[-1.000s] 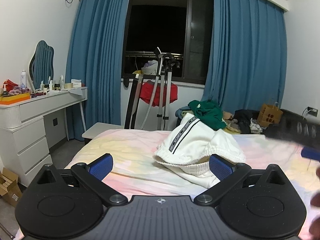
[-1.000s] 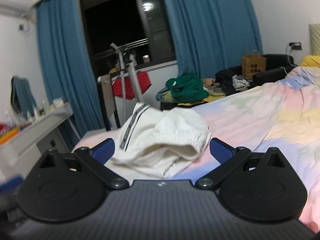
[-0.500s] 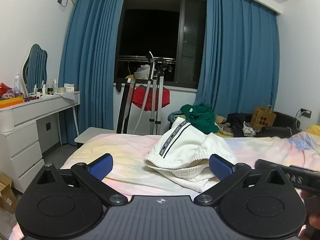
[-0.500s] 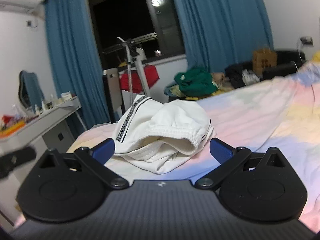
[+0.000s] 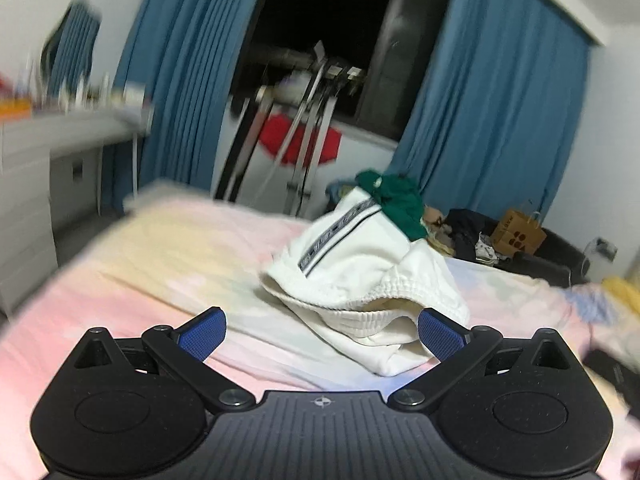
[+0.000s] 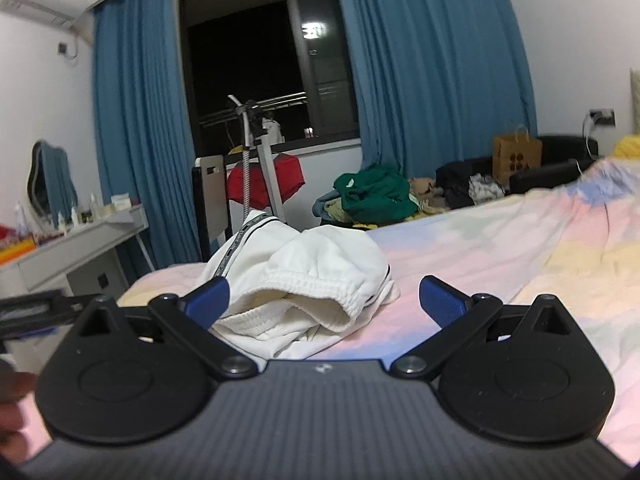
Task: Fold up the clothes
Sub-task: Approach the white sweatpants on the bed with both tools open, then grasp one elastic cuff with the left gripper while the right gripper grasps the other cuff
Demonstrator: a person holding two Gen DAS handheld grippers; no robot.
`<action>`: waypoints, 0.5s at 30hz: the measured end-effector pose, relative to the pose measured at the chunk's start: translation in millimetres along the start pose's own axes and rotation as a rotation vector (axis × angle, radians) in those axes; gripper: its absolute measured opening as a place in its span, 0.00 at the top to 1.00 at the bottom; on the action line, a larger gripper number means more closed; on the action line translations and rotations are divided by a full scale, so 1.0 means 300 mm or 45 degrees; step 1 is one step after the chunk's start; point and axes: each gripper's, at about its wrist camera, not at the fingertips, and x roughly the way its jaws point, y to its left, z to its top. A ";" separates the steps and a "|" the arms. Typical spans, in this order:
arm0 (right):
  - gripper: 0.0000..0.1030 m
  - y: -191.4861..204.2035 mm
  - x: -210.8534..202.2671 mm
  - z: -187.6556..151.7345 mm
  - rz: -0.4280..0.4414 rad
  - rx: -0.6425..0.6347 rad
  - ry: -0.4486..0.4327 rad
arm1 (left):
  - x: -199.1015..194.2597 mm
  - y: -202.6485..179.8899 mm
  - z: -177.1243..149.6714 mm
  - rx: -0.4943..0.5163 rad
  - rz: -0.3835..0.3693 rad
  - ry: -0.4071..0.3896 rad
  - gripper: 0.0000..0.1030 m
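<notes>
Both grippers, left (image 5: 322, 332) and right (image 6: 324, 300), are hovering wide open, gripping nothing, lining up on white shorts (image 5: 360, 268) sitting crumpled on bed (image 6: 480, 256), waistband facing them.

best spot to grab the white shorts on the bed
Take the white shorts by the elastic waistband, coming low from the near side. It gapes open toward both open grippers, giving a raised, gathered edge to pinch; the rest is crumpled on the bedsheet.
</notes>
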 end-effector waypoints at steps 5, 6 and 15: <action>0.00 -0.064 0.080 -0.034 -0.032 0.108 0.064 | 0.316 0.101 0.071 -0.294 -0.044 0.084 0.00; 0.00 -0.081 0.104 -0.044 -0.034 0.135 0.084 | 0.384 0.131 0.071 -0.357 -0.049 0.101 0.01; 0.01 -0.176 0.303 -0.135 -0.034 0.258 0.197 | 0.818 0.359 0.005 -0.689 -0.044 0.148 0.13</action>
